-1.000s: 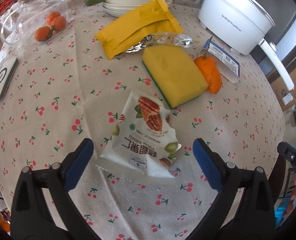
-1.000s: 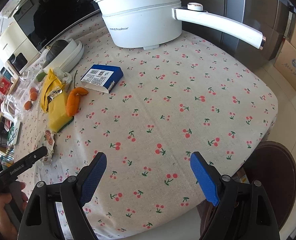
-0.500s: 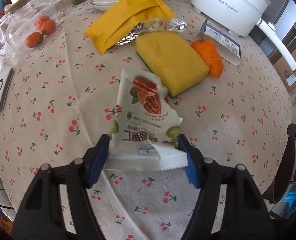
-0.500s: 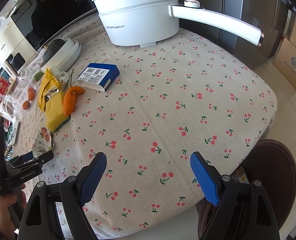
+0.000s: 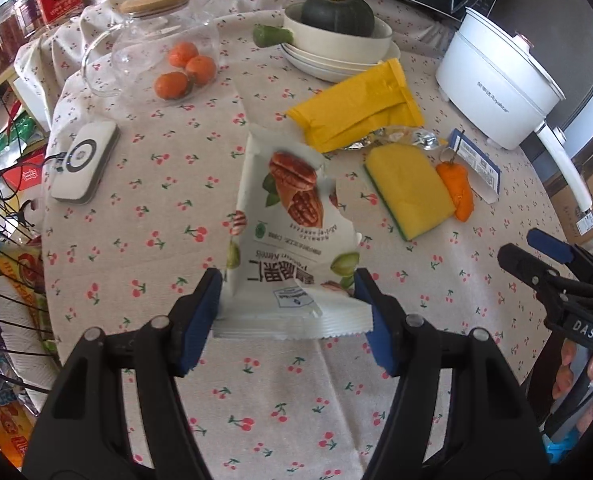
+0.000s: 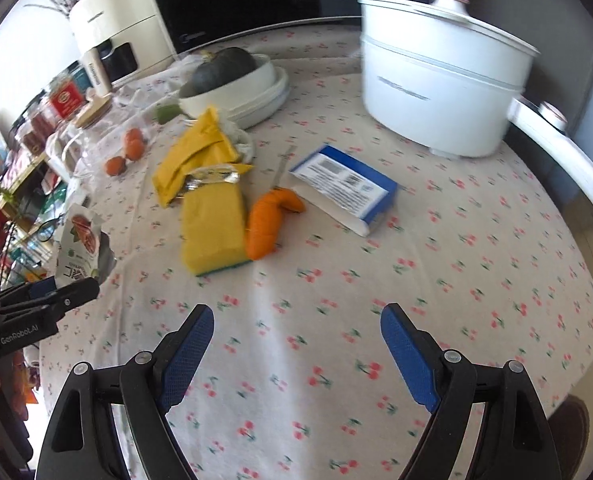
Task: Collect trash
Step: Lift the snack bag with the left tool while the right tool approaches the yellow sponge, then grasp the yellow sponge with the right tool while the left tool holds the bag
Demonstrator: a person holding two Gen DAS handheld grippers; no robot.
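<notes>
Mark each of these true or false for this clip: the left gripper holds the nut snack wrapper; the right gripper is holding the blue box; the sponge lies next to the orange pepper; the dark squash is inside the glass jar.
1. The left gripper holds the nut snack wrapper. True.
2. The right gripper is holding the blue box. False: its jaws are open with nothing between them, and the box lies on the tablecloth.
3. The yellow sponge lies next to the orange pepper. True.
4. The dark squash is inside the glass jar. False: it sits in a white bowl; the jar holds small oranges.
</notes>
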